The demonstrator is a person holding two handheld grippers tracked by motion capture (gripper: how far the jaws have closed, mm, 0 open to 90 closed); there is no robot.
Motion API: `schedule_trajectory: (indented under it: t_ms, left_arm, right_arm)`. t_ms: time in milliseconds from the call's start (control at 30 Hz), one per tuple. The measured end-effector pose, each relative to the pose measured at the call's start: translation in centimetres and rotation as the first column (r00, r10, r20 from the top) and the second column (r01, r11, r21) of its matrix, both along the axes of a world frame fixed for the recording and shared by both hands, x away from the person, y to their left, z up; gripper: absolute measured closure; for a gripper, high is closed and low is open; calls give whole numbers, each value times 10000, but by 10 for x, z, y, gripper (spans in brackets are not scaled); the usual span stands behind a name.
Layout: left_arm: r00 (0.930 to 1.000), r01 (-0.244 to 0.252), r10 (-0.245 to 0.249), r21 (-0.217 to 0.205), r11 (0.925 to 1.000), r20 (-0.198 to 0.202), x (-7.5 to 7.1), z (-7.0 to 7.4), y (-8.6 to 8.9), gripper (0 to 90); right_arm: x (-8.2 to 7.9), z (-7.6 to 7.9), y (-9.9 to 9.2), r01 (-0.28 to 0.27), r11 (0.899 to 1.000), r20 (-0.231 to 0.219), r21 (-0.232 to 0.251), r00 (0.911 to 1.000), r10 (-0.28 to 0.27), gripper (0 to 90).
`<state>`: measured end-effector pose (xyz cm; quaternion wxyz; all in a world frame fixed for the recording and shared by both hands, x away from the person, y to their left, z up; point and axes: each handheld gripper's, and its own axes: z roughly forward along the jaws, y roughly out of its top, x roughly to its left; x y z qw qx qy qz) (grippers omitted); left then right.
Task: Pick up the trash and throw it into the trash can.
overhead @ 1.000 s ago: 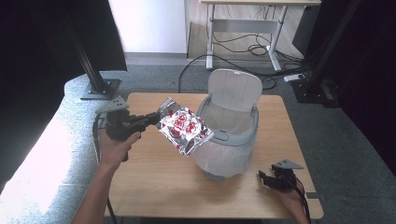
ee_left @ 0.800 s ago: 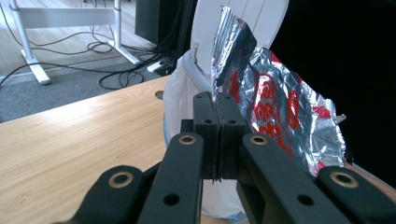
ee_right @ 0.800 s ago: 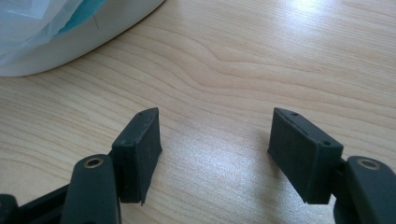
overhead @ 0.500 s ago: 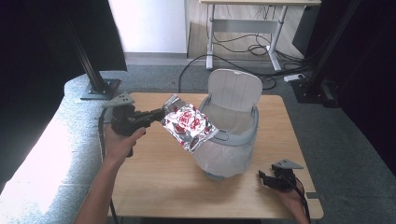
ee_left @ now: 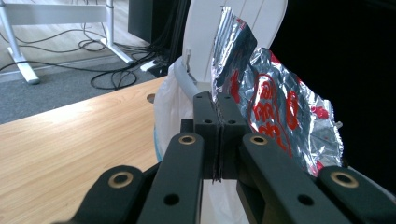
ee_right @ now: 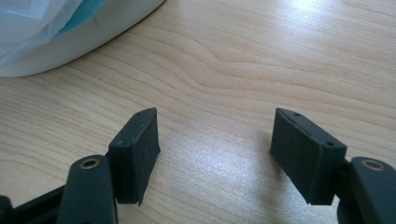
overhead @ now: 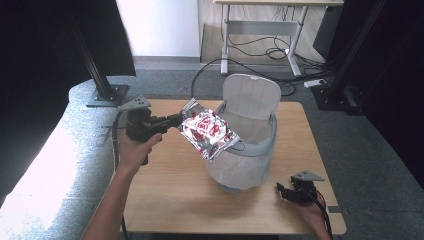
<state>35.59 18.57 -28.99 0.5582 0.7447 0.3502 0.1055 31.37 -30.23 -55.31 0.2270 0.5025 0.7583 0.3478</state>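
The left hand-held gripper (overhead: 172, 120) is clamped on one corner of a crinkled foil wrapper (overhead: 207, 132), held over the rim of a lined bin (overhead: 250, 150). Released now, the wrapper could catch the rim and slide onto the surface (overhead: 170, 200). The right hand-held gripper (ee_right: 215, 154) rests there, jaws apart.

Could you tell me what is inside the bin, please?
The bin is lined with a white bag, its lid standing open. The foil wrapper in the left hand-held gripper covers part of the opening; any contents are hidden.
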Motion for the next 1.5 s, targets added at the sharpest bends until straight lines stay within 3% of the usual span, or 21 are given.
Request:
schedule_trajectory:
  t_ms: [200,633,767,967,1500]
  left_arm:
    - [10000,16,-16,-122,9999,-39,3,2,-4,893]
    - [10000,-75,74,71,9999,35,9,9,-16,893]
    - [10000,16,-16,-68,10000,24,10,10,-19,893]
    - [9998,-136,134,196,9997,111,13,10,-24,893]
    - [9999,-87,86,114,9999,103,22,16,-38,893]
  right_arm:
    - [0,0,0,-3,10000,0,0,10000,3,316]
    - [0,0,0,-1,10000,0,0,10000,1,317]
    - [0,0,0,-2,10000,-1,-1,10000,2,316]
    - [0,0,0,0,10000,-1,0,10000,0,316]
    - [0,0,0,-2,10000,-1,-2,10000,2,316]
